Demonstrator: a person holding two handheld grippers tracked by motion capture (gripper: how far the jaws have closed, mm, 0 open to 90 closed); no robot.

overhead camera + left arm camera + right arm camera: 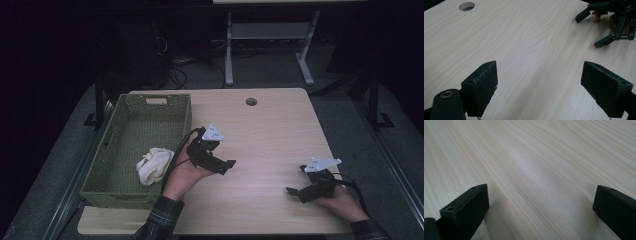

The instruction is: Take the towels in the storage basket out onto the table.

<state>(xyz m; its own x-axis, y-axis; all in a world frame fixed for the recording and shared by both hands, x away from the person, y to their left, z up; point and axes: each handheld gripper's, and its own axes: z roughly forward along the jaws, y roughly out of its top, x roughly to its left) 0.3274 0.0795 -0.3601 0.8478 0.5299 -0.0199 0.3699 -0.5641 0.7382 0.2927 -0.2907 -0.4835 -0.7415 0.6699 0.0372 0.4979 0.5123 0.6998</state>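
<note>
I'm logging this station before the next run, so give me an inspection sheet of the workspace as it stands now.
Surface: light wooden table with a round hole near its far edge, bare in the middle.
Job's things: crumpled white cloth lying inside the green woven basket at the table's left.
Clutter: nothing seen.
Grippers: left gripper open and empty beside the basket; right gripper open and empty near the table's right front.
Cables: one black cable trails from the left gripper, another from the right; more lie on the floor behind.
Surroundings: dark room, grey desk frame beyond the table.
</note>
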